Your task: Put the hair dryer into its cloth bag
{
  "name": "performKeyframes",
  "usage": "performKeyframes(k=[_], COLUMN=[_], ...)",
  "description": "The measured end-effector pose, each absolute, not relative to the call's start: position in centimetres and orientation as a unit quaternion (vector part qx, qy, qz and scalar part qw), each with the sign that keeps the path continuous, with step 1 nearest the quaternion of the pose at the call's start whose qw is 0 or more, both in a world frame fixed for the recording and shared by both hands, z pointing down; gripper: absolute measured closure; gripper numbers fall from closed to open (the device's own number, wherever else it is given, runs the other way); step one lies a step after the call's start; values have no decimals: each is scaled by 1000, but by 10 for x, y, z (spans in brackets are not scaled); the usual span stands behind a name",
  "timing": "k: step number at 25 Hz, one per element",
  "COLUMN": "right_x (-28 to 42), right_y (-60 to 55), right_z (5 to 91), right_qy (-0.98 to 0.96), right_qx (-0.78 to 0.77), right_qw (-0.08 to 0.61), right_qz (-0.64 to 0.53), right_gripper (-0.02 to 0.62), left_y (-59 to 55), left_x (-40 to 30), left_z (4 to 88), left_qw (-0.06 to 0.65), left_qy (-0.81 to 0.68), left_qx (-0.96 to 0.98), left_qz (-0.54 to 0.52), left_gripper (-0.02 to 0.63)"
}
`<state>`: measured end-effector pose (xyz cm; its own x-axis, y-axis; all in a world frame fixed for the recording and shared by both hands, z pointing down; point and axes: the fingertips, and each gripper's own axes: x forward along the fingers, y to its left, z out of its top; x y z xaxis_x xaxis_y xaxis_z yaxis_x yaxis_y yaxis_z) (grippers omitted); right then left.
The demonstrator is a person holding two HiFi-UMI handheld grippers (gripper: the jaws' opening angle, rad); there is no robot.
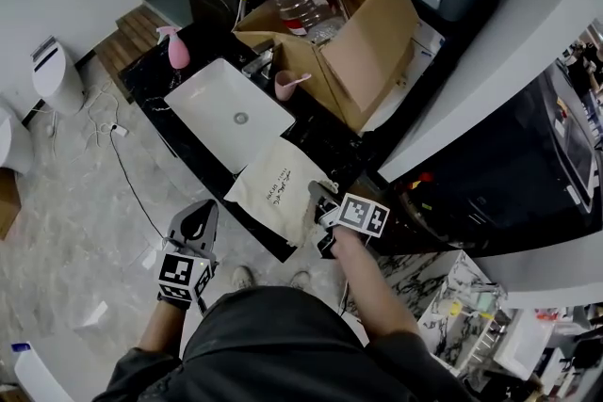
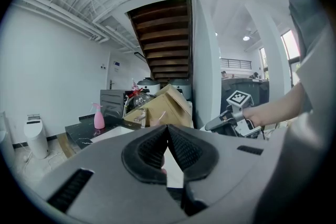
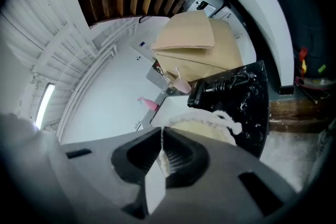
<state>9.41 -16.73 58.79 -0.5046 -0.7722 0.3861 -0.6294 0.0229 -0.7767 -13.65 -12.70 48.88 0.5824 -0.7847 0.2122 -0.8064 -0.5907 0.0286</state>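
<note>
A cream cloth bag (image 1: pixel 278 186) lies flat on the black counter (image 1: pixel 330 141) near its front edge. My right gripper (image 1: pixel 322 195) is at the bag's right edge, shut on the cream fabric. In the right gripper view that fabric sits pinched between the pads of the right gripper (image 3: pixel 161 134), with the bag's white drawstring (image 3: pixel 223 117) bunched just beyond. The black hair dryer (image 3: pixel 220 86) lies on the counter past the bag. My left gripper (image 1: pixel 198 219) hangs off the counter's left front, over the floor. The left gripper (image 2: pixel 168 131) is shut and holds nothing.
A white sink (image 1: pixel 231 113) sits behind the bag. Further back is an open cardboard box (image 1: pixel 363 42) with a plastic bottle (image 1: pixel 297 0), a pink cup (image 1: pixel 285 85) and a pink spray bottle (image 1: pixel 177 50). A cable (image 1: pixel 132 174) trails over the marble floor.
</note>
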Motion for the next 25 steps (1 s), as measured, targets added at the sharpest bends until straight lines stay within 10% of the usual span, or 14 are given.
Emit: performKeyframes(k=[25], right_x=[59], right_y=[-197], right_z=[507], right_qy=[696], right_qx=[-464], right_qw=[147], right_qz=[-528], right_gripper=[581], left_y=[-118], left_x=[-139], left_z=[497], left_qw=[69], left_qy=[-441], left_qx=[891], left_qz=[83], left_gripper=[604])
